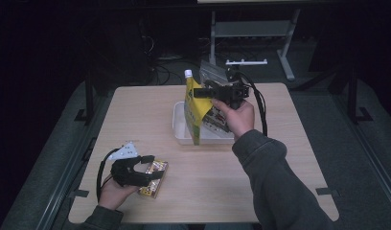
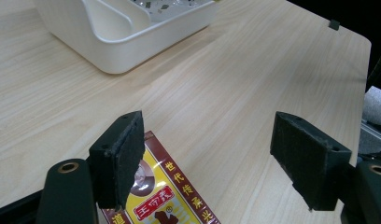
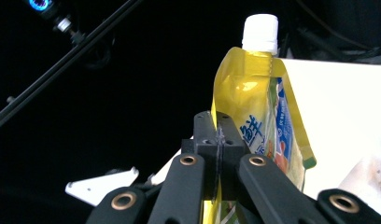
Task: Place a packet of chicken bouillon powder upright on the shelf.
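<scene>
left gripper (image 1: 153, 168): jaws wide apart, holding nothing, over the flat snack packet (image 1: 153, 178) lying near the table's (image 1: 136, 115) near-left edge.
white tray (image 1: 177, 125): mid-table, well apart from that packet; bare wood between.
right gripper (image 1: 199, 92): clamped on the yellow spouted pouch's (image 1: 194, 111) side seam.
pouch: upright, long axis vertical, cap up, hanging over the tray's left end; this hand is nearer.

I see the tub (image 1: 180, 125) sitting mid-table (image 1: 208, 177), toward the far edge. The spouted pouch (image 1: 193, 112) stands upright over its left part. The flat packet (image 1: 154, 178) lies near-left, well apart from the tub.
</scene>
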The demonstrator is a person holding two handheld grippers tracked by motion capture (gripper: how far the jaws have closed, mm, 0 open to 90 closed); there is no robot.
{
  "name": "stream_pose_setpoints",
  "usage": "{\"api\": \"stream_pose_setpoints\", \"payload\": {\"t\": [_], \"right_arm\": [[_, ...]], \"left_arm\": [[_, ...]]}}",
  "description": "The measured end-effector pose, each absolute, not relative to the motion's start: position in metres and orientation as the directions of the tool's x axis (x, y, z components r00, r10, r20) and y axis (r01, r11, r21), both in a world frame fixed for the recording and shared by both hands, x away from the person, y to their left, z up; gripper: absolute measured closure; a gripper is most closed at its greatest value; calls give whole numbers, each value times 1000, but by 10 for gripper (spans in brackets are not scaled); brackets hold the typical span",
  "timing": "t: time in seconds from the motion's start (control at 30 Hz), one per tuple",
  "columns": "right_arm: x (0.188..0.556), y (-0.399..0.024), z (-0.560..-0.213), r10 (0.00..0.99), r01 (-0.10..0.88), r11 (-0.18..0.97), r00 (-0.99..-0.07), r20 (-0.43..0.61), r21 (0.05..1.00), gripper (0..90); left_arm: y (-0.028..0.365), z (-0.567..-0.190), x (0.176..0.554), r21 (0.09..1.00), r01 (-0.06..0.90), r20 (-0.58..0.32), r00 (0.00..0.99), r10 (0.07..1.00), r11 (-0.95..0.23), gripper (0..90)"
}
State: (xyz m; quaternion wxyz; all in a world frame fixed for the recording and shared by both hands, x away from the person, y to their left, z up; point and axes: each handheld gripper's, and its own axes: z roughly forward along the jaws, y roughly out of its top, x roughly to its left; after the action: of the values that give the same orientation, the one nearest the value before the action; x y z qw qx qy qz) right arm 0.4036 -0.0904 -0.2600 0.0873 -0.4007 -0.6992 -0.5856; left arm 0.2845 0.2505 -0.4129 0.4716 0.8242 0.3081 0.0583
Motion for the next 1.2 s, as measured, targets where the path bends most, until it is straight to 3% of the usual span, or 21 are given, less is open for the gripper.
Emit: {"api": "stream_pose_setpoints", "payload": {"t": [0.53,1.2], "right_arm": [[430,-67,-267,523,656,-106,-602,603,747,897],[446,-35,-288,552,659,-120,-578,601,743,896]], "left_arm": [[255,-412,285,817,455,-198,799,567,-355,256],[259,-413,286,819,460,-208,795,569,-343,256]]}}
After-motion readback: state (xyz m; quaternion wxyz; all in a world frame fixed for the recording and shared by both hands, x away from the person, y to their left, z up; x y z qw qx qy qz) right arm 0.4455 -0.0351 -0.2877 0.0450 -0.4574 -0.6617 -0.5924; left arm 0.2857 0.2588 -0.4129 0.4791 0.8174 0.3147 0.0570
